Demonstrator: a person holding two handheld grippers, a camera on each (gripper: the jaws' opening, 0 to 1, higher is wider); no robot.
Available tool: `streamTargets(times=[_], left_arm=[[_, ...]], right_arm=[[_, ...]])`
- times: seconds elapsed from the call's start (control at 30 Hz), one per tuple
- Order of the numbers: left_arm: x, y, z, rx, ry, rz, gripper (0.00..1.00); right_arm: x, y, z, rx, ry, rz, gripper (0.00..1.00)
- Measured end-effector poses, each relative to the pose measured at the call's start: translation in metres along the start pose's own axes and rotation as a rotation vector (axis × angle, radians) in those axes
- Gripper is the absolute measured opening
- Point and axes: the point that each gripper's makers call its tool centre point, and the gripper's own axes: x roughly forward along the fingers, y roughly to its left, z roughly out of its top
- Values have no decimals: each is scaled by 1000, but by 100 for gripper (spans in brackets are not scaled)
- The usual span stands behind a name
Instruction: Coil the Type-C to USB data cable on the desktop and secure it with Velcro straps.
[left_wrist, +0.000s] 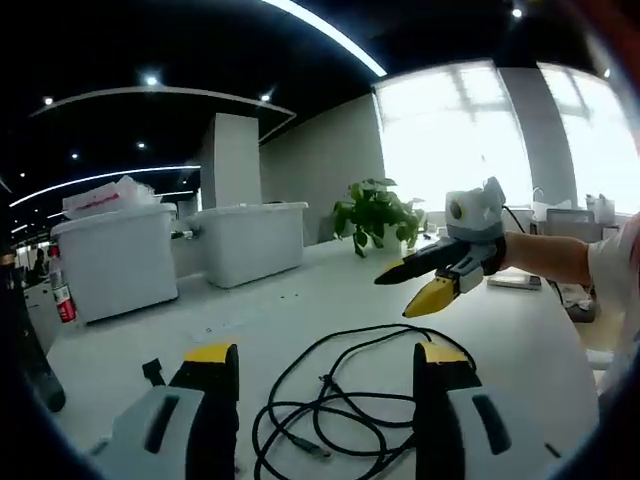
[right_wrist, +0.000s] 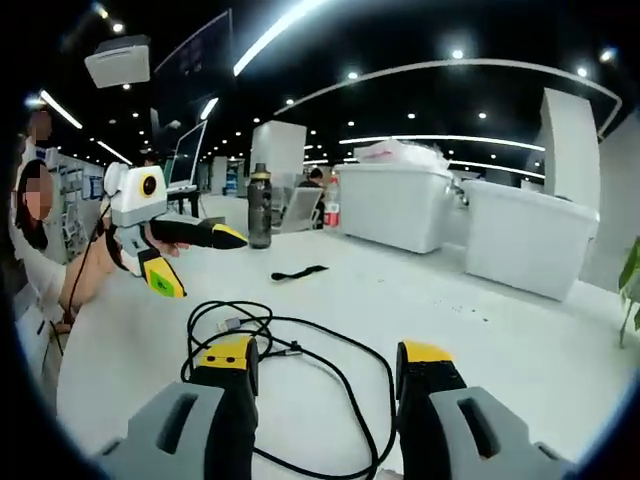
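Desk (right_wrist: 470, 300) mostly bare white surface; wide passage on all sides of cable (right_wrist: 300, 350). Cable lies in loose loops directly ahead of both grippers' open jaws. Velcro strap (right_wrist: 298, 272) lies flat beyond cable, no obstruction. Bottle (right_wrist: 259, 207) upright at far edge. Two white bins (right_wrist: 455, 215) block one desk side; potted plant (left_wrist: 375, 215) just beside them.
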Motion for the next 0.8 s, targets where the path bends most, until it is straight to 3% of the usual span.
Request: streamTargets(times=[0.3, 0.37, 0.57, 0.8], left_arm=[[-5, 9, -26, 19, 76, 2, 74], [-7, 11, -32, 14, 93, 3, 73], [-14, 20, -37, -46, 82, 18, 72], [-21, 41, -43, -68, 80, 72, 69]], right_arm=[[21, 3, -9, -23, 56, 10, 57], [28, 0, -9, -33, 57, -18, 56], [39, -4, -10, 13, 79, -4, 56], [41, -13, -12, -4, 109, -6, 55]])
